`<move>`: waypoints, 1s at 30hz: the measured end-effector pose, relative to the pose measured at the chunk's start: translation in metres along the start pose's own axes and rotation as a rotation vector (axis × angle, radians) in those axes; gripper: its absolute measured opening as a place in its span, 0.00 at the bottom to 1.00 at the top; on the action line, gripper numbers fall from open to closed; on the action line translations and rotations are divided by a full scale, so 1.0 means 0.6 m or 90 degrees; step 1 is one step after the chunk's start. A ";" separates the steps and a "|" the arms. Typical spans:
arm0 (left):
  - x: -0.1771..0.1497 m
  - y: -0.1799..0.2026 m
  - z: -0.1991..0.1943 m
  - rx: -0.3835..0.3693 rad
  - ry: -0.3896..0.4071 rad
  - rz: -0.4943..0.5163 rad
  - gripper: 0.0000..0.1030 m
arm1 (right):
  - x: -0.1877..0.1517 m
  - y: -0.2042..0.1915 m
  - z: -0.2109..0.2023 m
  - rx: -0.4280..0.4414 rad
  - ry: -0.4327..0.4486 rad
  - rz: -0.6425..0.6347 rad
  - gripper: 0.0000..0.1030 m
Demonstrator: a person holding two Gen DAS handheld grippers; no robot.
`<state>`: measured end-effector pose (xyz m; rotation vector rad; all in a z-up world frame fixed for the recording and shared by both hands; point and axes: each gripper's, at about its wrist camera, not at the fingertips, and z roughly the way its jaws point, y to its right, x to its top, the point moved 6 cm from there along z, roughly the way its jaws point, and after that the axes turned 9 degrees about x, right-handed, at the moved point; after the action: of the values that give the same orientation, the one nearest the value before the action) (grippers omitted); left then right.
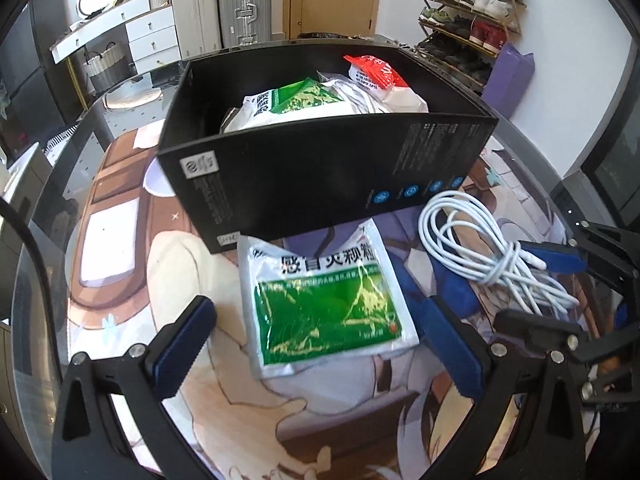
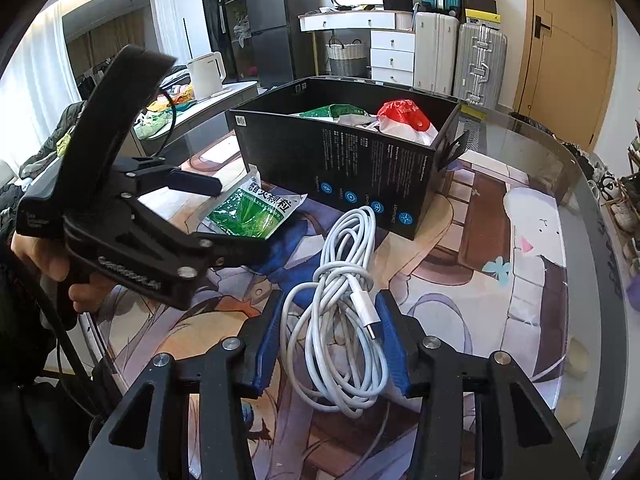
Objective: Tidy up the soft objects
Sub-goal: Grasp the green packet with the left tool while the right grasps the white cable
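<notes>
A green-and-white medicine packet (image 1: 326,300) lies flat on the printed mat in front of a black box (image 1: 320,184). My left gripper (image 1: 320,344) is open with a finger on each side of the packet, not touching it. The packet (image 2: 250,210) and left gripper (image 2: 224,216) also show in the right wrist view. A coiled white cable (image 2: 340,312) lies on the mat. My right gripper (image 2: 330,344) is open around the cable's near loops. The box (image 2: 360,168) holds a green packet (image 1: 296,100) and a red-and-white packet (image 1: 380,76).
The printed mat (image 2: 500,280) covers a glass table with a curved edge (image 2: 592,184). A kettle (image 2: 206,74) stands on a side counter at the left. Suitcases, drawers and a shoe rack (image 1: 468,20) stand beyond the table.
</notes>
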<state>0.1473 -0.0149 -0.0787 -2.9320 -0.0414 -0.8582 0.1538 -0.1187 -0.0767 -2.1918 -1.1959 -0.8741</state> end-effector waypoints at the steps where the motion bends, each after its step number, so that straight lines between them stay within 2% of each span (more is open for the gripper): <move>1: 0.000 0.004 0.002 0.009 0.001 0.005 1.00 | 0.000 0.000 0.000 0.000 0.000 0.000 0.44; 5: -0.001 0.012 0.005 0.017 0.002 0.019 0.99 | -0.002 0.001 0.003 0.001 -0.001 0.001 0.45; 8: 0.003 0.007 -0.001 0.016 0.010 0.019 0.87 | -0.004 0.002 0.007 0.001 -0.005 0.002 0.49; 9: 0.003 0.006 -0.004 0.013 0.015 0.022 0.79 | -0.005 0.002 0.009 0.001 -0.007 0.003 0.50; 12: 0.001 0.001 -0.012 0.005 0.022 0.021 0.64 | -0.005 0.005 0.017 0.000 -0.009 0.011 0.51; 16: -0.003 -0.004 -0.019 -0.009 0.033 0.018 0.55 | -0.005 0.009 0.024 0.001 -0.010 0.017 0.54; 24: -0.014 0.000 -0.037 -0.025 0.055 0.024 0.50 | -0.001 0.001 0.035 -0.005 -0.012 0.008 0.65; 28: -0.015 0.001 -0.049 -0.029 0.069 0.020 0.50 | -0.001 0.001 0.036 -0.011 -0.013 0.004 0.65; 30: -0.019 -0.002 -0.055 -0.028 0.078 0.019 0.50 | -0.002 0.002 0.034 -0.021 -0.013 -0.002 0.60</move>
<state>0.1199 -0.0164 -0.0568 -2.9054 0.0295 -1.0445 0.1606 -0.1061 -0.0918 -2.2300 -1.2034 -0.8805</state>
